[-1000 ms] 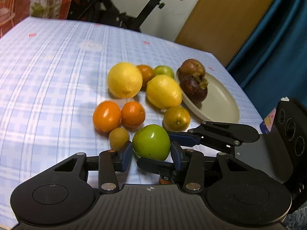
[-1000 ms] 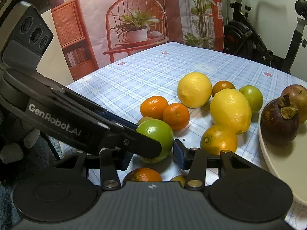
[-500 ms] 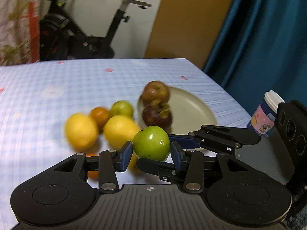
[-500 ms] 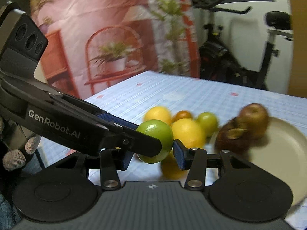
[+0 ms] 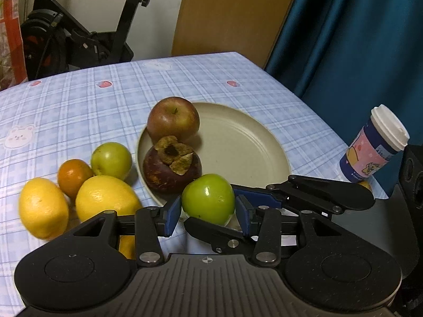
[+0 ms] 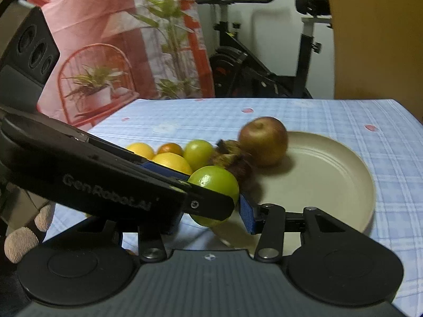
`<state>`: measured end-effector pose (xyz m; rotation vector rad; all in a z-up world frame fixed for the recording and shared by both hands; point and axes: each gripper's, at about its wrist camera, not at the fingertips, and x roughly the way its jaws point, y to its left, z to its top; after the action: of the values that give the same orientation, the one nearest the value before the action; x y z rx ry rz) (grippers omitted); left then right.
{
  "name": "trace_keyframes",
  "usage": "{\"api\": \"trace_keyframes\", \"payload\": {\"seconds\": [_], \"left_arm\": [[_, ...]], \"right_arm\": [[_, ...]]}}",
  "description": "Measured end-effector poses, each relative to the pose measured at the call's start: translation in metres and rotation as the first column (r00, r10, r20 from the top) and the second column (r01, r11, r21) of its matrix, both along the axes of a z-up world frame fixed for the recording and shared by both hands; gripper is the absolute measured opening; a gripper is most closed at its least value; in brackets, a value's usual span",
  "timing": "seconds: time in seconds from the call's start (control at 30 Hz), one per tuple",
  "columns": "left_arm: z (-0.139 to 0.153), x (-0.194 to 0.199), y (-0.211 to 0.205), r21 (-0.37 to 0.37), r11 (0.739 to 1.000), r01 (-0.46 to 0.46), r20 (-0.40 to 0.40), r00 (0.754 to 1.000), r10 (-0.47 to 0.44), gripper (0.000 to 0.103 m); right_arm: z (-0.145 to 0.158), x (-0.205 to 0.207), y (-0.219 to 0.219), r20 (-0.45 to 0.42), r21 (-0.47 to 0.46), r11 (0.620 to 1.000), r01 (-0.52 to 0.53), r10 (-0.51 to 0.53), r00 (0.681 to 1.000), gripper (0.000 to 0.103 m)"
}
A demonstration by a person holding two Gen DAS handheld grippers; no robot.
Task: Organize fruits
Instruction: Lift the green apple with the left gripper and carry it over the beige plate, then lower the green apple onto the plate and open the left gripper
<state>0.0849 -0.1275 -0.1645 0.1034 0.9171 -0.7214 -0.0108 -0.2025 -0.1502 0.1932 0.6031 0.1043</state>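
A green fruit (image 5: 208, 198) is held between both pairs of fingers. My left gripper (image 5: 208, 211) and my right gripper (image 6: 214, 206) are both shut on it, crossing each other, just above the near rim of a beige plate (image 5: 253, 145). The same fruit (image 6: 215, 185) shows in the right wrist view, partly behind the left gripper's finger. On the plate (image 6: 330, 179) lie a red apple (image 5: 173, 119) and a dark mangosteen (image 5: 171, 166). Two lemons (image 5: 105, 200), a small orange (image 5: 74, 174) and another green fruit (image 5: 111, 159) lie left of the plate.
A paper cup with a white lid (image 5: 375, 145) stands at the table's right edge. The blue checked tablecloth (image 5: 79, 105) covers the table. An exercise bike (image 5: 79, 39) and a blue curtain (image 5: 357, 39) stand behind the table.
Both grippers have carried the green fruit up and right, from among the oranges to the near rim of the plate. The oranges have dropped out of view.
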Motion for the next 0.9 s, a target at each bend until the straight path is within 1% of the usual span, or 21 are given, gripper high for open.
{"api": "trace_keyframes", "payload": {"seconds": [0.13, 0.23, 0.4, 0.7, 0.8, 0.9], "left_arm": [[-0.005, 0.002, -0.005, 0.027, 1.0, -0.001, 0.006, 1.0, 0.001, 0.047], [-0.009, 0.004, -0.003, 0.03, 0.999, -0.011, 0.002, 1.0, 0.011, 0.047], [-0.012, 0.007, -0.002, 0.043, 0.999, -0.015, 0.021, 1.0, 0.014, 0.047], [-0.015, 0.01, -0.001, 0.035, 0.999, -0.022, 0.019, 1.0, 0.022, 0.048], [-0.013, 0.008, 0.0, 0.033, 0.999, -0.027, 0.03, 0.999, 0.027, 0.05], [-0.01, 0.005, 0.004, 0.024, 0.999, -0.034, 0.041, 0.999, 0.033, 0.054]], "right_arm": [[-0.004, 0.001, -0.002, -0.017, 0.004, 1.0, 0.022, -0.022, 1.0, 0.048], [-0.006, 0.001, 0.0, -0.014, -0.003, 1.0, 0.021, -0.021, 1.0, 0.048], [-0.009, 0.003, 0.004, -0.003, -0.003, 1.0, 0.011, -0.011, 1.0, 0.048], [-0.015, 0.009, 0.006, 0.001, -0.007, 1.0, 0.012, -0.012, 1.0, 0.048], [-0.015, 0.01, 0.006, 0.004, -0.007, 1.0, 0.012, -0.012, 1.0, 0.048], [-0.015, 0.008, 0.004, 0.01, -0.01, 1.0, 0.023, -0.022, 1.0, 0.05]]}}
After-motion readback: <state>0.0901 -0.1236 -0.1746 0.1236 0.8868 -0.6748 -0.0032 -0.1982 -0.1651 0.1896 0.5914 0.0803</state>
